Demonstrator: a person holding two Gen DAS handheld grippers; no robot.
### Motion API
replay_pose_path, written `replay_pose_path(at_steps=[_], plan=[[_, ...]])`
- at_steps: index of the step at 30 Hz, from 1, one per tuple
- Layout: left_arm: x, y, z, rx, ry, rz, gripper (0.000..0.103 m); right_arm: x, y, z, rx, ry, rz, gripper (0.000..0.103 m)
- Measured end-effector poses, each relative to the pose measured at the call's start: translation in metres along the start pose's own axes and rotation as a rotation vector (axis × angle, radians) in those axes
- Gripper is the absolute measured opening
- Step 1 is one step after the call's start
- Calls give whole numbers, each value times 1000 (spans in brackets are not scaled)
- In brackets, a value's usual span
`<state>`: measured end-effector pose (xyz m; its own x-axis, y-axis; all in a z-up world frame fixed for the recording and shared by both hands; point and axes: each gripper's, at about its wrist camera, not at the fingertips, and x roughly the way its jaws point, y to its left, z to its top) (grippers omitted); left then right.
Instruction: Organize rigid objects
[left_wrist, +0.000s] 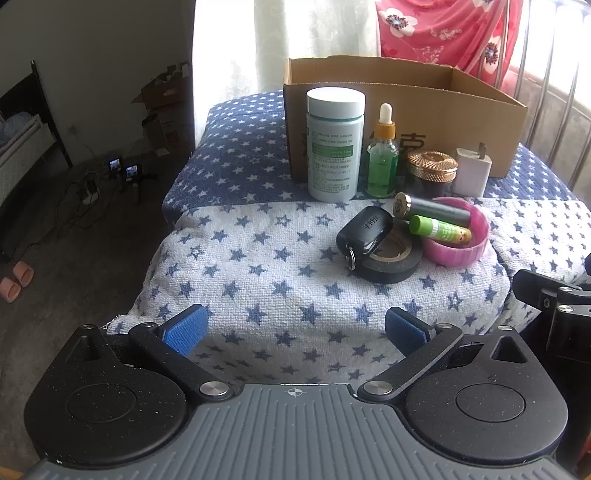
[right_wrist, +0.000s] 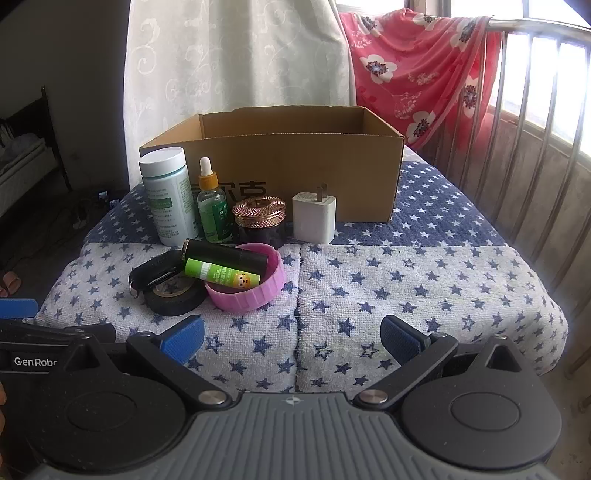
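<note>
On the star-patterned cloth stand a white pill bottle (left_wrist: 335, 146) (right_wrist: 168, 197), a green dropper bottle (left_wrist: 383, 162) (right_wrist: 213, 210), a gold-lidded jar (left_wrist: 432, 173) (right_wrist: 259, 219) and a white charger plug (left_wrist: 472, 171) (right_wrist: 314, 218), in front of an open cardboard box (left_wrist: 402, 107) (right_wrist: 295, 162). A pink lid (left_wrist: 458, 240) (right_wrist: 247, 286) holds a black tube (left_wrist: 432, 210) (right_wrist: 225, 254) and a green lip balm (left_wrist: 439, 229) (right_wrist: 221, 275). A black key fob (left_wrist: 365, 230) (right_wrist: 155, 273) leans on a black tape roll (left_wrist: 388, 260) (right_wrist: 175, 295). My left gripper (left_wrist: 295, 328) and right gripper (right_wrist: 293, 334) are open and empty, near the cloth's front edge.
A metal railing (right_wrist: 517, 147) with a red flowered cloth (right_wrist: 417, 70) runs along the right. The floor on the left has cables, small cameras (left_wrist: 123, 168), pink slippers (left_wrist: 16, 278) and cardboard boxes (left_wrist: 166, 92). White curtain (right_wrist: 236, 55) hangs behind the box.
</note>
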<state>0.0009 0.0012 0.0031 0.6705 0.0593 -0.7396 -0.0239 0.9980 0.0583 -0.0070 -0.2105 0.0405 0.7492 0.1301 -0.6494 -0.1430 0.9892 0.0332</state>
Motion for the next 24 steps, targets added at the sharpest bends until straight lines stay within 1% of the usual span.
replay_pose_path(at_steps=[24], plan=[[4,2,1,-11,16,1,103,3,1,1,-6,0,4,103]])
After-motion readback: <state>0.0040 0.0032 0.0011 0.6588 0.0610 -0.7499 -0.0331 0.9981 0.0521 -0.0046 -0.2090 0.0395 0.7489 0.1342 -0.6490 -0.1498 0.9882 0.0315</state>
